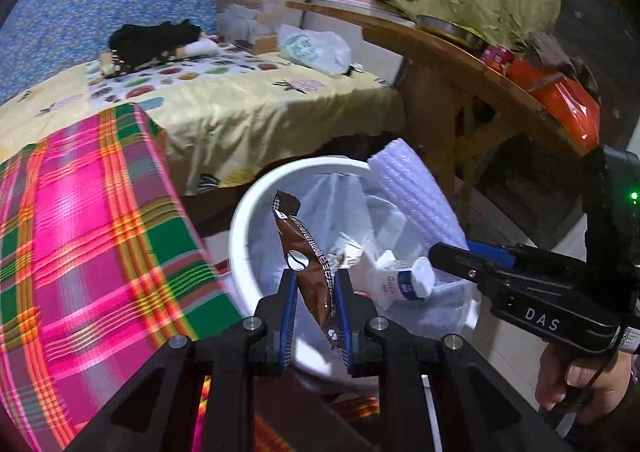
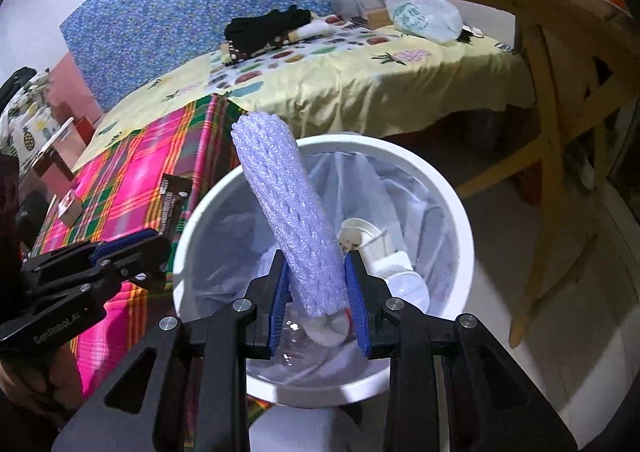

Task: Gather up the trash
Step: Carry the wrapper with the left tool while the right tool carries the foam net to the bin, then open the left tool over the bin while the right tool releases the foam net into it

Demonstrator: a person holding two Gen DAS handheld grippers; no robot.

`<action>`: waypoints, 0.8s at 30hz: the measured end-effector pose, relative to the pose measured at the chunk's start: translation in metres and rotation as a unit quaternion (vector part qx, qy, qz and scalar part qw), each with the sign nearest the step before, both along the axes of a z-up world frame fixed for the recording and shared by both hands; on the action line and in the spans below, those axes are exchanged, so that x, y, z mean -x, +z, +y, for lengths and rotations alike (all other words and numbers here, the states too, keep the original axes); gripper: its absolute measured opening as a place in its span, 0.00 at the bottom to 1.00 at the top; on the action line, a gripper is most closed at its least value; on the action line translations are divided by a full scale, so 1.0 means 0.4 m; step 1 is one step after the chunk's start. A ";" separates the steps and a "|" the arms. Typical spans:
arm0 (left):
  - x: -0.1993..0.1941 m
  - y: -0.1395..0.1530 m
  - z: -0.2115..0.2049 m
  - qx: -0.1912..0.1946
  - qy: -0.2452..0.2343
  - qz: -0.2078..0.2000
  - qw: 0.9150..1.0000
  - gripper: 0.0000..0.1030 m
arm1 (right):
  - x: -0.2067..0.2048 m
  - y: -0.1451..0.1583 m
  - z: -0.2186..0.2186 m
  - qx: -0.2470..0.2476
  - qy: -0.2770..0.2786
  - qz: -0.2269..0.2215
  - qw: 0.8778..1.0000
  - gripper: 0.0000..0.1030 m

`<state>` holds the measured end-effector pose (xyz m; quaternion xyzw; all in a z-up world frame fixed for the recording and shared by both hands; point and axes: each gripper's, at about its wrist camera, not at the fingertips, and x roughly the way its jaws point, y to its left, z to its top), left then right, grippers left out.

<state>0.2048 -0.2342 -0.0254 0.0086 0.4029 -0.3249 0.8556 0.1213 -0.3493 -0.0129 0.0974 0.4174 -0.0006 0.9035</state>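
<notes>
On the right claw [image 1: 436, 254], white letters read "DAS".

A lived-in bedroom in a home.
A bed [image 1: 248, 108] with a yellow fruit-print sheet filled the frame's middle, a plaid blanket [image 1: 92, 220] at lower left, a cluttered wooden counter [image 1: 440, 48] at upper right, a lined white bin [image 2: 460, 228] below.

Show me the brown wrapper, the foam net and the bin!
brown wrapper [image 1: 303, 252], left wrist view, on its middle with the coffee-bean picture.
foam net [image 2: 294, 220], right wrist view, on the middle of its length.
bin [image 2: 452, 188], right wrist view, on its white rim.
</notes>
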 end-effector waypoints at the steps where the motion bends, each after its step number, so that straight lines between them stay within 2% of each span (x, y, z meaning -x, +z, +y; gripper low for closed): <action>1: -0.001 -0.004 -0.009 0.000 -0.003 0.000 1.000 0.19 | 0.000 -0.001 -0.003 0.000 -0.002 0.001 1.000 0.29; 5: -0.018 -0.022 -0.035 0.003 -0.015 0.009 1.000 0.19 | -0.005 -0.013 -0.016 -0.002 -0.005 0.010 1.000 0.30; 8: -0.031 -0.037 -0.045 0.000 -0.016 0.017 1.000 0.19 | -0.005 -0.021 -0.023 -0.003 -0.006 0.015 1.000 0.36; 10: -0.039 -0.048 -0.046 0.000 -0.015 0.026 1.000 0.20 | -0.004 -0.024 -0.025 -0.006 -0.005 0.015 1.000 0.47; 11: -0.040 -0.050 -0.046 0.001 -0.014 0.026 1.000 0.22 | -0.004 -0.024 -0.025 -0.007 -0.004 0.015 1.000 0.52; 12: -0.039 -0.050 -0.046 0.000 -0.013 0.023 1.000 0.29 | -0.003 -0.023 -0.025 -0.008 -0.003 0.015 1.000 0.56; 14: -0.036 -0.049 -0.041 0.001 -0.011 0.020 1.000 0.35 | 0.002 -0.023 -0.025 -0.010 -0.001 0.013 1.000 0.56; 24: 0.002 -0.012 0.013 0.011 0.010 0.002 1.000 0.35 | 0.020 0.012 -0.016 -0.010 0.002 -0.009 1.000 0.56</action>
